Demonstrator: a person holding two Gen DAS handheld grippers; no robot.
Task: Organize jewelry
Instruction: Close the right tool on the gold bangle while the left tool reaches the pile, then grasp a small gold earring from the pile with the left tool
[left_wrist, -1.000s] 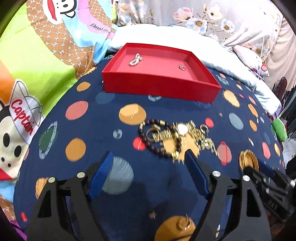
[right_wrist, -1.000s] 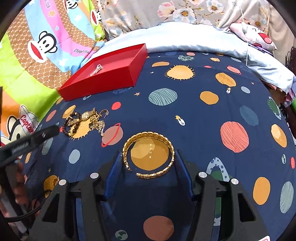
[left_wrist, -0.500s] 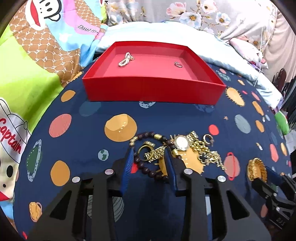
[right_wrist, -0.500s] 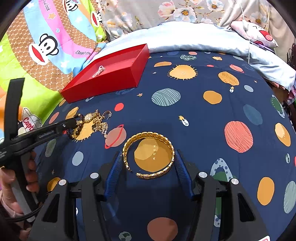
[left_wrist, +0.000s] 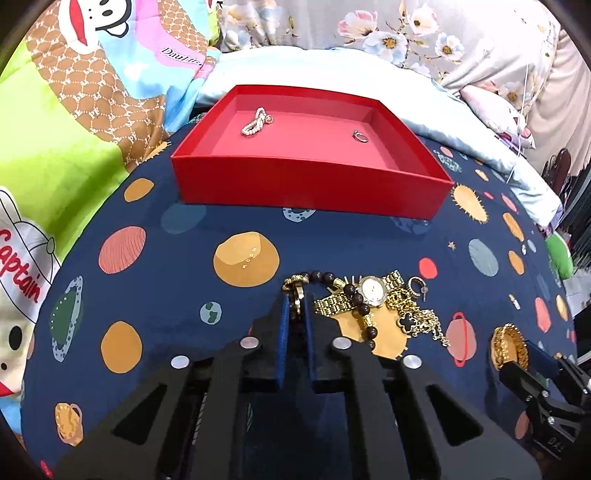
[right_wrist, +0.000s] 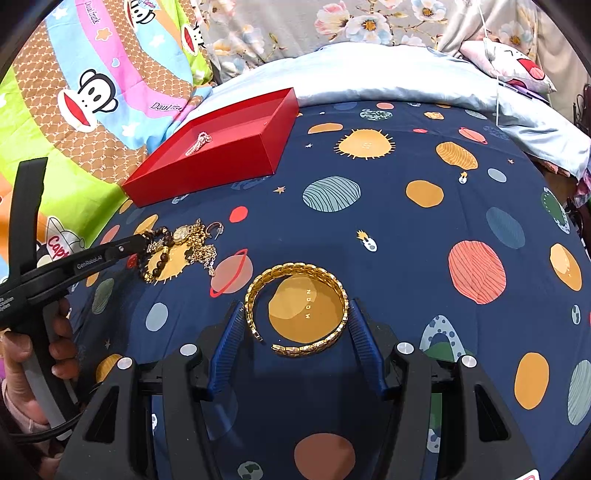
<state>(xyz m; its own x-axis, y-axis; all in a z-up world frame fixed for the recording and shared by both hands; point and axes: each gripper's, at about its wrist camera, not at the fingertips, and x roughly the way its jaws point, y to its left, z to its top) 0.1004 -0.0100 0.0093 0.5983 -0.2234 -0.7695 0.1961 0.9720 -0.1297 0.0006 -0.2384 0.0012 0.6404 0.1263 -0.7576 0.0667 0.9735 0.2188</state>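
Observation:
A red tray (left_wrist: 310, 192) sits at the back of the dark planet-print cloth, holding a pearl bracelet (left_wrist: 255, 121) and a small ring (left_wrist: 360, 136). In front lies a jewelry pile (left_wrist: 373, 306): dark bead bracelet, gold watch, gold chains. My left gripper (left_wrist: 297, 299) is shut on a gold ring (left_wrist: 298, 293) at the pile's left end; it also shows in the right wrist view (right_wrist: 142, 242). My right gripper (right_wrist: 297, 325) is open around a gold bangle (right_wrist: 297, 314) lying flat on the cloth; the bangle also shows in the left wrist view (left_wrist: 511, 345).
The tray also shows in the right wrist view (right_wrist: 221, 147). A monkey-print quilt (left_wrist: 74, 129) rises at the left. A pale blue pillow (right_wrist: 388, 74) and floral bedding lie behind the cloth.
My left gripper moved forward to the pile and closed from wide open onto the gold ring. My right gripper stayed open around the bangle.

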